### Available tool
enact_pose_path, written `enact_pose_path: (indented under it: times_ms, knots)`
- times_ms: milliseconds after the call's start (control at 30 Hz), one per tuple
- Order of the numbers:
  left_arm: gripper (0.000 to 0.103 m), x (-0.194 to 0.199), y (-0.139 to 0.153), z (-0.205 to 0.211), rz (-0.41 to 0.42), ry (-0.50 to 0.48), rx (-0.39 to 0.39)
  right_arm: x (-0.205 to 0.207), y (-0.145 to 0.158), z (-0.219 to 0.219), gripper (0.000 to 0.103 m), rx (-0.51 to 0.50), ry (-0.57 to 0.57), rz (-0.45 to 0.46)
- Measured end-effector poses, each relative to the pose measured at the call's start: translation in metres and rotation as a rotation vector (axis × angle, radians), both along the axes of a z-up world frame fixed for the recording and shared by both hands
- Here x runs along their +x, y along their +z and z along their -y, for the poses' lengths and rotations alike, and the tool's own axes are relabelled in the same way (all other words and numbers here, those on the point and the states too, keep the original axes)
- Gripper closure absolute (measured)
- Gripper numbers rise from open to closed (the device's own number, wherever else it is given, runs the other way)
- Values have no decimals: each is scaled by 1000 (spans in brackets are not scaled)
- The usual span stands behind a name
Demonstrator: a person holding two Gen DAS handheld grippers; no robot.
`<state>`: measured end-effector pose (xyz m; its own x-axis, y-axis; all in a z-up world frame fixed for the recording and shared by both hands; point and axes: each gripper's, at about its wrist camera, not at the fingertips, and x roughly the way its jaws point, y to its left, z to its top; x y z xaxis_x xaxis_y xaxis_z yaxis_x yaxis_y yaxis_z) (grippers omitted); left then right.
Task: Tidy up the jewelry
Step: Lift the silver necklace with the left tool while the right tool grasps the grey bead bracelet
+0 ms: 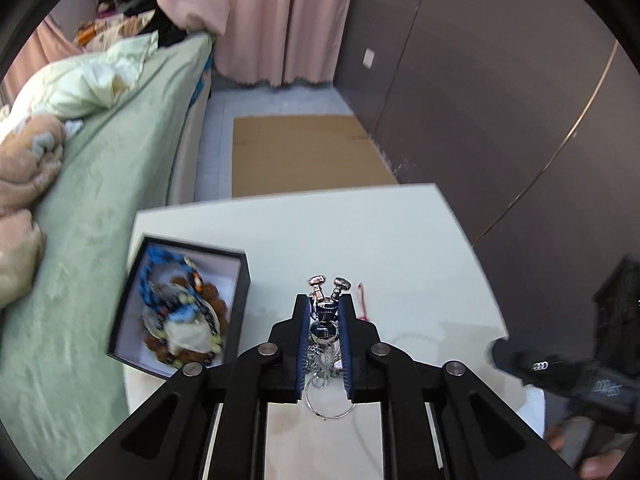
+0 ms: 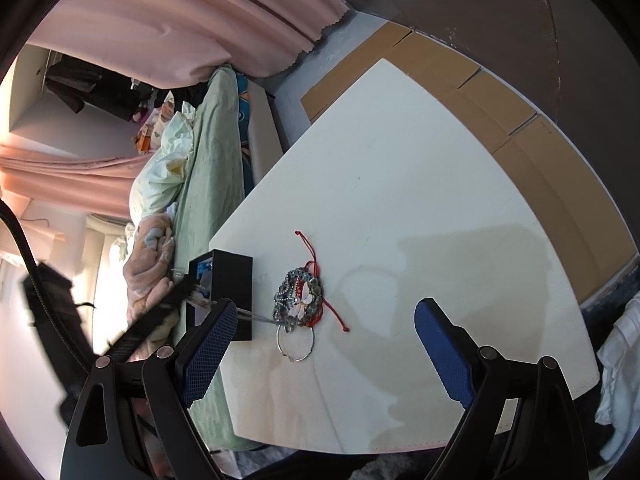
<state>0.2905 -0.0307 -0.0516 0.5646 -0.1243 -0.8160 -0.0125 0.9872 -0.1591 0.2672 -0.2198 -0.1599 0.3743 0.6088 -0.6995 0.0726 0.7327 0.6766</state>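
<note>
My left gripper [image 1: 326, 300] is shut on a silver figurine charm [image 1: 325, 322] whose two feet stick out past the blue pads. Its chain [image 1: 322, 364] hangs down between the fingers, with a thin silver hoop [image 1: 330, 406] below. A black box [image 1: 240, 280] at the table's left holds blue, brown and pale bead strings [image 1: 180, 312]. In the right wrist view my right gripper [image 2: 324, 320] stands open above a small pile of jewelled bracelets [image 2: 298, 300], a red cord bracelet [image 2: 316, 276] and a hoop [image 2: 296, 344]. The left gripper [image 2: 160, 316] is a dark blur beside the black box [image 2: 228, 276].
The white table [image 1: 360, 232] has a bed with a green sheet [image 1: 100, 200] against its left side. Flat cardboard [image 1: 304, 152] lies on the floor beyond the table, with a dark wall [image 1: 500, 100] to the right. A dark blurred shape [image 1: 580, 372] sits at the table's right edge.
</note>
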Motion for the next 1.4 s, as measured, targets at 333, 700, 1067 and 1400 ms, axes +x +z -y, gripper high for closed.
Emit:
enact_pose_path:
  times_ms: [333, 700, 1067, 1400]
  knots:
    - [89, -16, 68, -11, 116, -5, 4, 16, -16, -37, 41, -56, 78, -18]
    - [89, -27, 120, -24, 200, -5, 4, 38, -31, -72, 72, -156, 154, -4]
    - [89, -32, 156, -34, 253, -2, 10, 47, -39, -102, 85, -312, 197, 17]
    - [89, -36, 184, -47, 292, 20, 24, 43, -21, -88, 92, -197, 174, 52]
